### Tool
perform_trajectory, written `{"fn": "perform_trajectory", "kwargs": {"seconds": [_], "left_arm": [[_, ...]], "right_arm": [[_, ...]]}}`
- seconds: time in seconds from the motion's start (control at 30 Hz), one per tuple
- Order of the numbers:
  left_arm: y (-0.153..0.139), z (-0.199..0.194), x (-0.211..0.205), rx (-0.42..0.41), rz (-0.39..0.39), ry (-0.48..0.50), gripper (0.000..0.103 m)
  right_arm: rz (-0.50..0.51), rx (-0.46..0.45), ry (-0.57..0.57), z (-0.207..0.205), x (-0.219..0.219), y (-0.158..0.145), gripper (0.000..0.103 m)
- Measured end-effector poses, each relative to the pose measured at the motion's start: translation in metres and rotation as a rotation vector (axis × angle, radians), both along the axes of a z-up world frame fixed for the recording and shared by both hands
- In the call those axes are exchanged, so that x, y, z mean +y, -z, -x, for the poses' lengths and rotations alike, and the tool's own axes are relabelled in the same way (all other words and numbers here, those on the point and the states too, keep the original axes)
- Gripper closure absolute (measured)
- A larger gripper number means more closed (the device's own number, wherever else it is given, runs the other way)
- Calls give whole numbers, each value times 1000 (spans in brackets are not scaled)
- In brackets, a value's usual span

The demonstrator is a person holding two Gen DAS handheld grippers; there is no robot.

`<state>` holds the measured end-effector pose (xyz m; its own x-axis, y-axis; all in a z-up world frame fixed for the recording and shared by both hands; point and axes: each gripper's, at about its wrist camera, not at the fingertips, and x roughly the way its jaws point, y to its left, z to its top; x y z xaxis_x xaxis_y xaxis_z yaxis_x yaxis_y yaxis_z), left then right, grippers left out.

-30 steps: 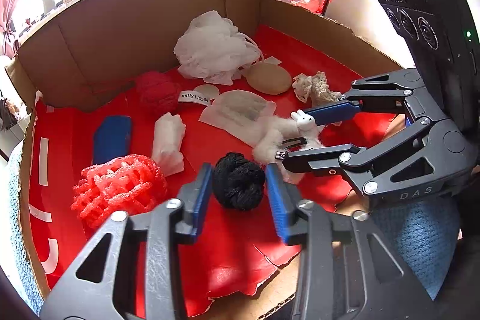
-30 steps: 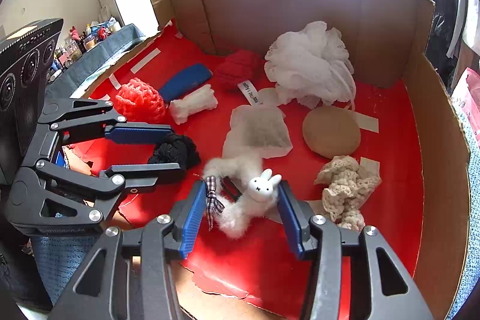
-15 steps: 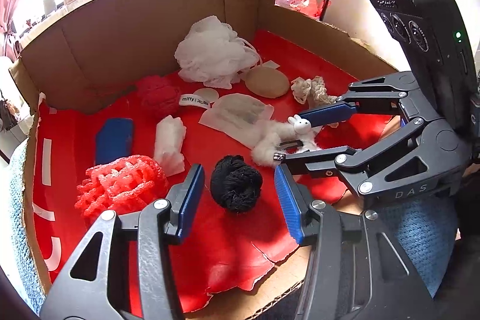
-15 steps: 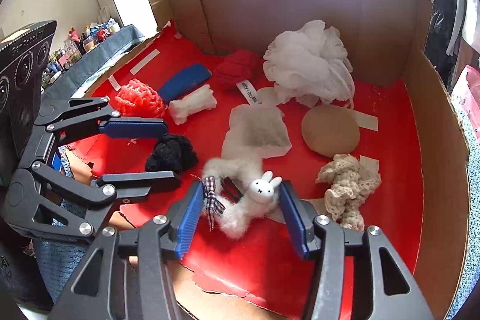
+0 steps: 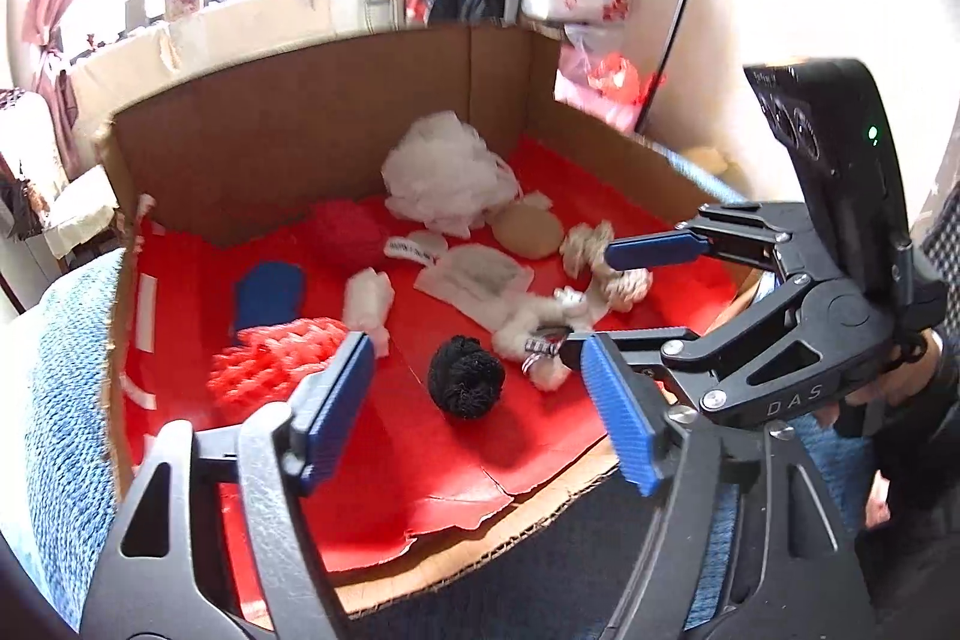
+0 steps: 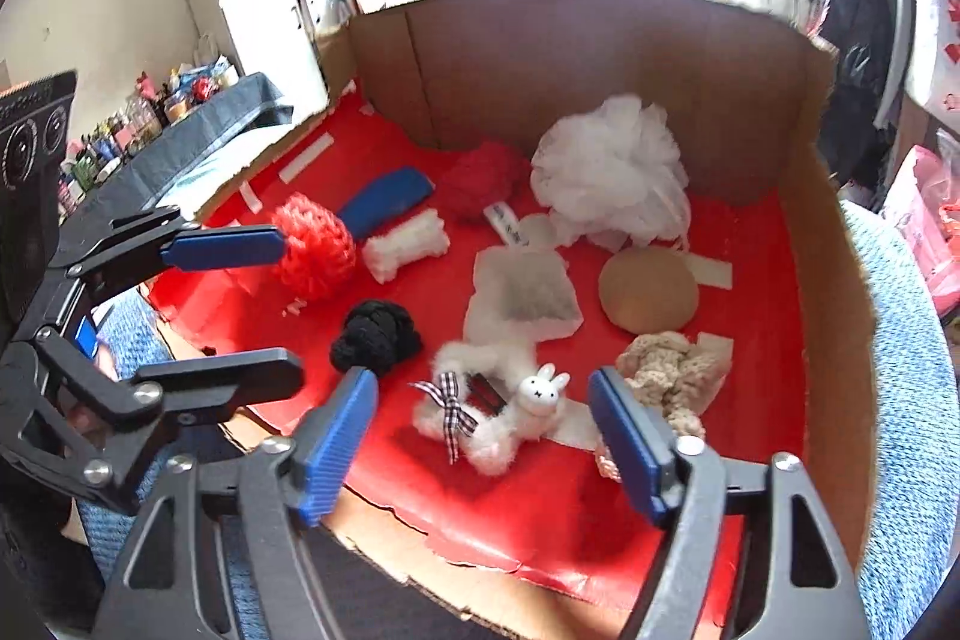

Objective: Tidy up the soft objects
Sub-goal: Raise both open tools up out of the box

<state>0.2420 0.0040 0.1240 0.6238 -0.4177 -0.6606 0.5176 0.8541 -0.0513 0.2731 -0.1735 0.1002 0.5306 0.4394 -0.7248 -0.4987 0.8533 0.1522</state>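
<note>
The left gripper (image 5: 480, 400) hangs above the near edge of the box with its 2 blue fingers (image 5: 333, 409) spreading apart; nothing is pinched between them. The black yarn ball (image 5: 466, 376) lies on the red lining below, framed by the gap, lower middle of the left view, touching neither finger.

The right gripper (image 6: 483, 445) is likewise letting go, its fingers (image 6: 627, 445) widening with nothing pressed between them. The white fluffy bunny toy (image 6: 510, 403), with a checked ribbon, rests on the lining between them, at the lower middle of the right view.

Just right of the bunny sits a beige crocheted clump (image 6: 675, 379), partly behind the right finger. Further up the right view come a flat white pouch (image 6: 528, 295), a tan round pad (image 6: 648, 289) and a big white mesh puff (image 6: 609, 169) against the back wall. To the left lie a white foam roll (image 6: 408, 244), a red net sleeve (image 6: 312, 247), a blue flat piece (image 6: 384, 199) and a dark red woolly ball (image 6: 483, 178).

All of it sits in a cardboard box (image 6: 600, 52) lined in red. A hand (image 5: 888, 382) grips the right gripper's handle at the right edge of the left view.
</note>
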Motion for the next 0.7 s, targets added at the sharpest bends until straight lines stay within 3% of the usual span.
{"fn": "perform_trajectory", "kwargs": {"seconds": [0.07,0.17,0.4,0.7], "left_arm": [[-7,5,5,-29,25,-24,24],[-15,12,14,-64,67,-82,19],[-21,20,23,-148,71,-234,7],[-1,16,28,-265,36,-410,5]], "right_arm": [[11,-41,26,6,-1,-9,18],[26,-89,71,14,-1,-18,5],[76,-205,208,30,-7,-33,0],[109,-331,395,32,-13,-18,0]]}}
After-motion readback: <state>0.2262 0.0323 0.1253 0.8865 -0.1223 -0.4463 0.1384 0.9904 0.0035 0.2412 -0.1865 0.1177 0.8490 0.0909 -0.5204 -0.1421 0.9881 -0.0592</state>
